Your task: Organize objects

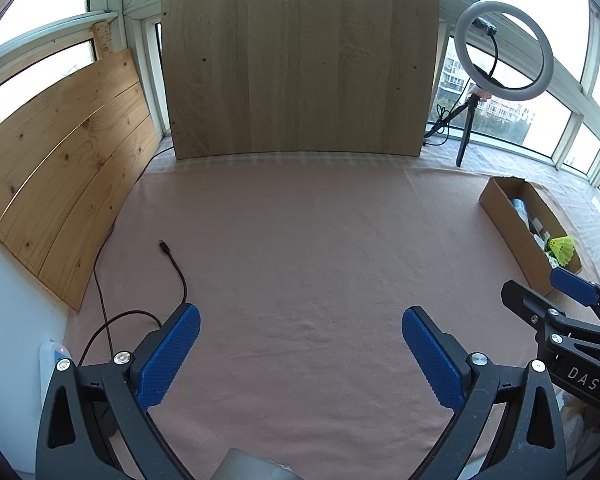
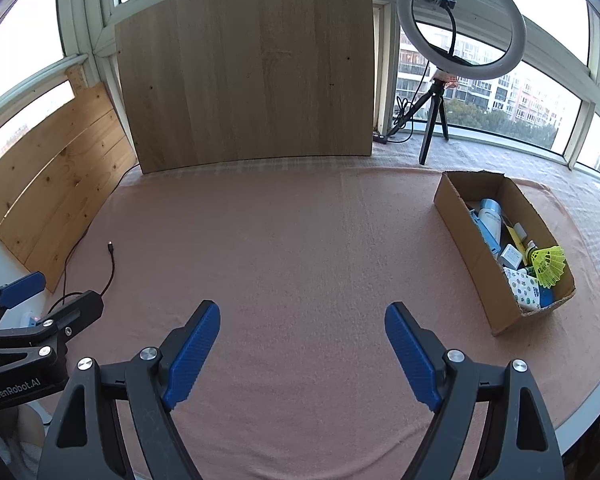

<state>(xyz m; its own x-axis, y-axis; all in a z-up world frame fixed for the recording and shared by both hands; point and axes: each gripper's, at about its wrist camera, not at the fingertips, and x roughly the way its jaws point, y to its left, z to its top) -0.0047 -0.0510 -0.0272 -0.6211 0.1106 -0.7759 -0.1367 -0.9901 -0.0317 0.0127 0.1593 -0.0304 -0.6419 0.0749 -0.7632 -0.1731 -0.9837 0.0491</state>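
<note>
The cardboard box sits on the pink cloth covering the tabletop, well off to the right of the right gripper and farther forward than its fingertips. From the left wrist view the same box lies far to the right, beyond the right gripper, which shows at that edge of the picture.

Both grippers are spread wide with nothing between the blue pads: the left gripper hangs over bare cloth, and so does the right one. In the right wrist view the left gripper appears at the left edge, just beside a white power strip.

The box is long, narrow and open-topped, its near end torn and ragged. It is packed with small things — a pale blue and white bottle lying toward the far end, a small white box in the middle, a neon yellow shuttlecock resting high at the near right corner, and a white patterned packet at the near end. Other items among them are too small to tell.

A black cable lies loose on the cloth at the left, its plug end free, well apart from the box. Behind stand a wooden board, pine planks at the left and a ring light on a tripod — all at the window side.
</note>
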